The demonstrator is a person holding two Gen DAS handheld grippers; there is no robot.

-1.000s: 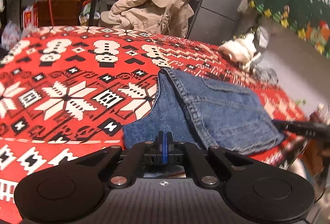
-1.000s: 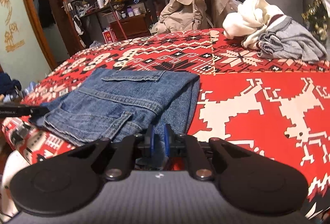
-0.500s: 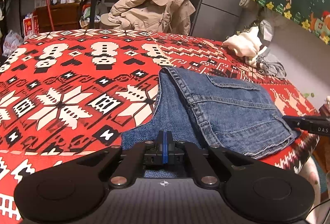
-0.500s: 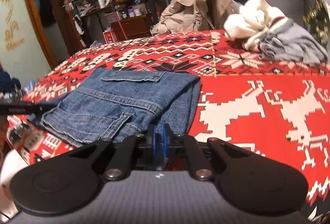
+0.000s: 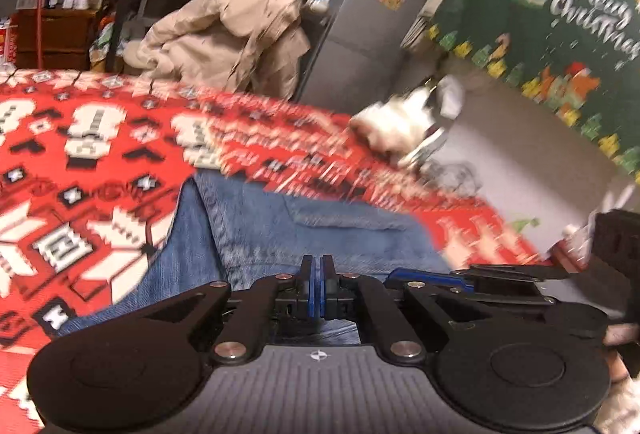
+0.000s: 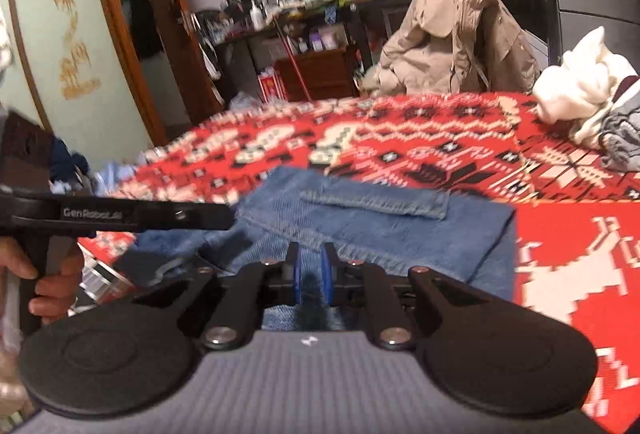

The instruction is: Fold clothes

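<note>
Jeans (image 6: 372,226) at blanket (image 6: 460,142) near edge

Motion blur smears the red blanket (image 5: 248,138) pattern.

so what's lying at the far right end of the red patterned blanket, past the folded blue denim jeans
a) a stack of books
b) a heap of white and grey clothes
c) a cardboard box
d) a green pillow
b: a crumpled heap of white and grey clothes lies on the red patterned blanket, beyond the folded blue denim jeans.
</note>
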